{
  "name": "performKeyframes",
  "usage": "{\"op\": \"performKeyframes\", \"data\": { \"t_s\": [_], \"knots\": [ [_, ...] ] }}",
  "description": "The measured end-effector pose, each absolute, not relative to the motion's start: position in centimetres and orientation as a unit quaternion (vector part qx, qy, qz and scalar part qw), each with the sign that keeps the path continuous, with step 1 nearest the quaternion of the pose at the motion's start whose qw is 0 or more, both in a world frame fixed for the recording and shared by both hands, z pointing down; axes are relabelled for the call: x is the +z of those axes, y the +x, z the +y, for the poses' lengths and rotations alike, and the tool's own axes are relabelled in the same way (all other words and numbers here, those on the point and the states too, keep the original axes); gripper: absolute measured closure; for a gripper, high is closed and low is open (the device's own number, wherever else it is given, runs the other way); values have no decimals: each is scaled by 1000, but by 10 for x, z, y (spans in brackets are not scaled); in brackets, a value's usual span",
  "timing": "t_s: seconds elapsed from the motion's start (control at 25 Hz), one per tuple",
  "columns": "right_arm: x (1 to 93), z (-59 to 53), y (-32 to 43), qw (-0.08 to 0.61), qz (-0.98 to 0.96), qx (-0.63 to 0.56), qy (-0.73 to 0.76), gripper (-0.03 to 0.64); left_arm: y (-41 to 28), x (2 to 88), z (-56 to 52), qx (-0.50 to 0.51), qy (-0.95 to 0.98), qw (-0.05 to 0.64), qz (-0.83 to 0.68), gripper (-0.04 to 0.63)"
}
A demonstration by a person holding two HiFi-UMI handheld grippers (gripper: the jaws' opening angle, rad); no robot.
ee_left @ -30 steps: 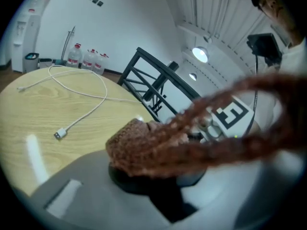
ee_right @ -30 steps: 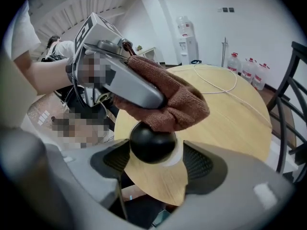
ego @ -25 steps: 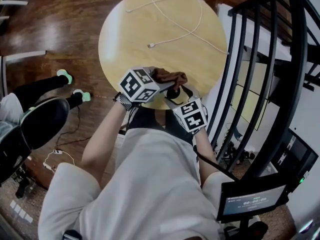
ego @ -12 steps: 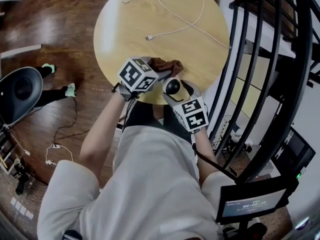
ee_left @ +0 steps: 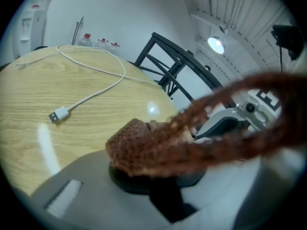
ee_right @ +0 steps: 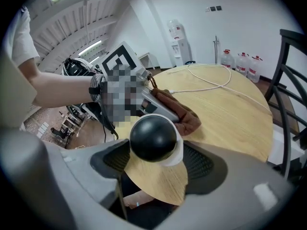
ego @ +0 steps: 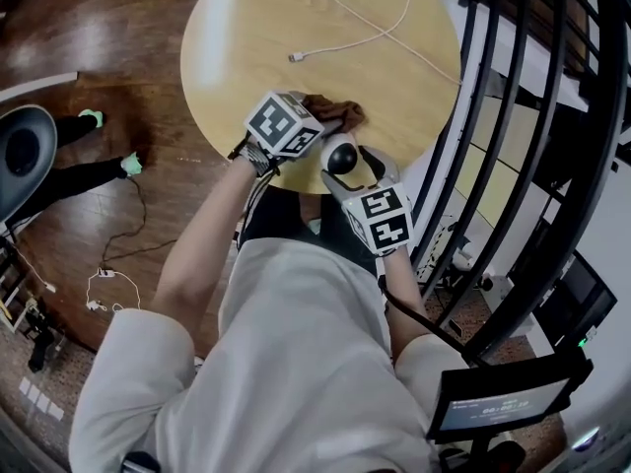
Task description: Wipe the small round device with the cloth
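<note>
the right gripper (ee_right: 156,161) is clamped on the small round device (ee_right: 153,137), a black dome in a white base, held at the near edge of the round wooden counter (ego: 246,57). the left gripper (ee_left: 158,176) pinches the brown cloth (ee_left: 144,147), which lies on the counter just beyond the device. a white cable (ego: 380,30) lies farther back.

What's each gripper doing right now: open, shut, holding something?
Left gripper: shut on the brown cloth.
Right gripper: shut on the small round device.
</note>
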State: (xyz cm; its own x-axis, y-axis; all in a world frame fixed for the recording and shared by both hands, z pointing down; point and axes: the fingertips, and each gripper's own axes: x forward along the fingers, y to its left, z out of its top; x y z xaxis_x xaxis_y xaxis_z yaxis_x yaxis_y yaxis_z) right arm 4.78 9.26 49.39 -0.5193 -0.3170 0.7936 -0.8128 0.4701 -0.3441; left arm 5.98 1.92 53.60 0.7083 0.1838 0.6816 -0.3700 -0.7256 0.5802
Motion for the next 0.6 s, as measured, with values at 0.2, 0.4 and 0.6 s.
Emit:
{"op": "performKeyframes", "data": {
  "t_s": [0.2, 0.4, 0.6],
  "knots": [
    [496, 92, 47, 347, -792, 357, 353, 270, 64, 548, 16, 388, 850, 353, -47, 509],
    [501, 89, 50, 364, -795, 342, 344, 270, 63, 555, 12, 387, 859, 329, -66, 508],
    [504, 88, 48, 424, -822, 260, 278, 270, 28, 519, 3, 263, 847, 425, -182, 508]
  ]
}}
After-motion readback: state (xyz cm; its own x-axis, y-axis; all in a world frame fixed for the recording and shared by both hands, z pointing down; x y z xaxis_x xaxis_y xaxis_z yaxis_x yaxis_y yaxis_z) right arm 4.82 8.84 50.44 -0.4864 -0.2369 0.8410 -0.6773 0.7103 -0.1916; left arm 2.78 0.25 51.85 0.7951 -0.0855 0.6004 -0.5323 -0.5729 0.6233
